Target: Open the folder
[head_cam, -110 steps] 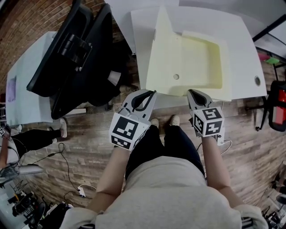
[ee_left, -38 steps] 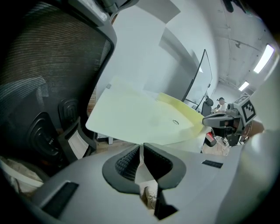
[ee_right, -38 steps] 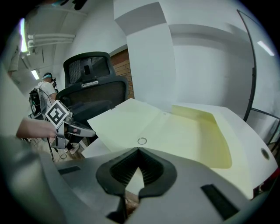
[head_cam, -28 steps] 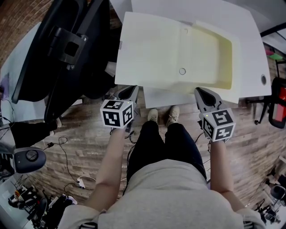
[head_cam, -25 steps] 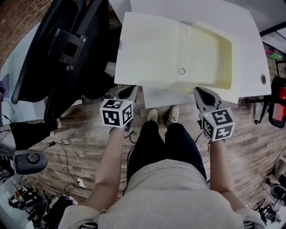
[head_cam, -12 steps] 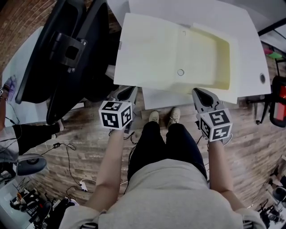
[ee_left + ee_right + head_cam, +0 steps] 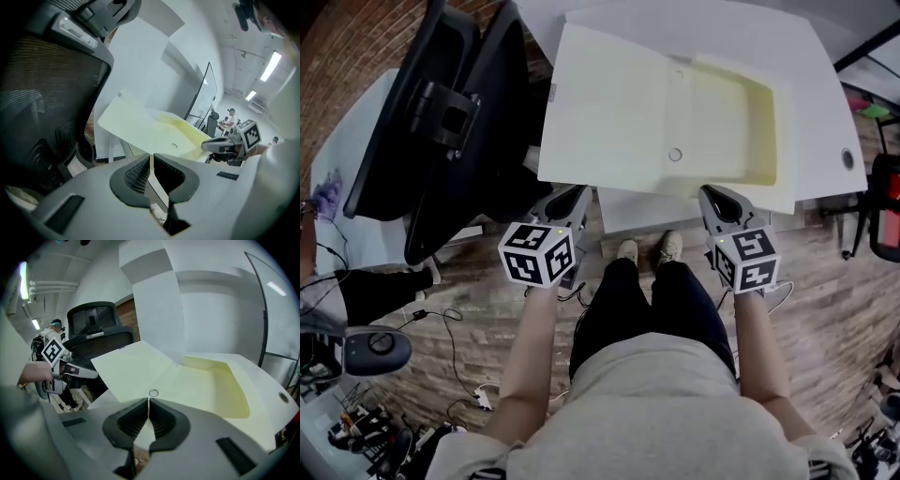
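Between left fingers [image 7: 135,174], folder cover [image 7: 136,124] edge

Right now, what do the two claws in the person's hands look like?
The left claw and right claw are pale grey, each tapering to two curved jaws lined with black ribbed pads. Behind each sits a white cube printed with black square markers. The person's pale top has short sleeves.
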The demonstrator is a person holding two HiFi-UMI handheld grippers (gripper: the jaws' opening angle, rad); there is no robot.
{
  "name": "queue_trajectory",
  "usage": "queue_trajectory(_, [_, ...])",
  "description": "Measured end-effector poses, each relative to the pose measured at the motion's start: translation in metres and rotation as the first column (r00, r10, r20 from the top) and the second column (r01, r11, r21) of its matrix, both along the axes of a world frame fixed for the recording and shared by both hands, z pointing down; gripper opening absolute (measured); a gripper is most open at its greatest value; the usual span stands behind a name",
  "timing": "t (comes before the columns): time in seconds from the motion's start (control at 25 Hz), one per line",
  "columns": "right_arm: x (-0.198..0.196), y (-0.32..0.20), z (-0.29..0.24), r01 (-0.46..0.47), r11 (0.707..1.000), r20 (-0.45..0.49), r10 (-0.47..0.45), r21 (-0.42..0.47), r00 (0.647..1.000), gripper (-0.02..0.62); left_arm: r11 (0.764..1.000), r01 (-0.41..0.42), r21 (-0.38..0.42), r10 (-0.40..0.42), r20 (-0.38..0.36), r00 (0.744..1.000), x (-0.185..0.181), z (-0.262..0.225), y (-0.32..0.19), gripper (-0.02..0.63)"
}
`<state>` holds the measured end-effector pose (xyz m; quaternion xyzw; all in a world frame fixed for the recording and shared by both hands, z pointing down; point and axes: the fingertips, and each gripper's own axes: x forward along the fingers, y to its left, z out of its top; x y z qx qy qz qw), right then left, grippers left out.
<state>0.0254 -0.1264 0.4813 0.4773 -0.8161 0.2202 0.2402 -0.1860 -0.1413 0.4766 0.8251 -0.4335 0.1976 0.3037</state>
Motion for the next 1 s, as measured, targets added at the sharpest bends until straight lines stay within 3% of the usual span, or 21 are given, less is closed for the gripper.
queue_trajectory(0.48, [0.007, 0.003, -0.008, -0.022, 1.0, 0.001, 0.022, 0.013, 1.0, 0.023, 0.999, -0.008, 0.049, 0.011, -0.056, 0.998, 0.018, -0.026, 0.002, 0.038])
queue_trajectory(1.0, [0.017, 0.01, -0.032, -0.063, 0.996, 0.006, 0.063, 0.068, 0.998, 0.023, 0.986, -0.128, 0.108, 0.137, -0.08, 0.987, 0.064, -0.051, 0.012, 0.038])
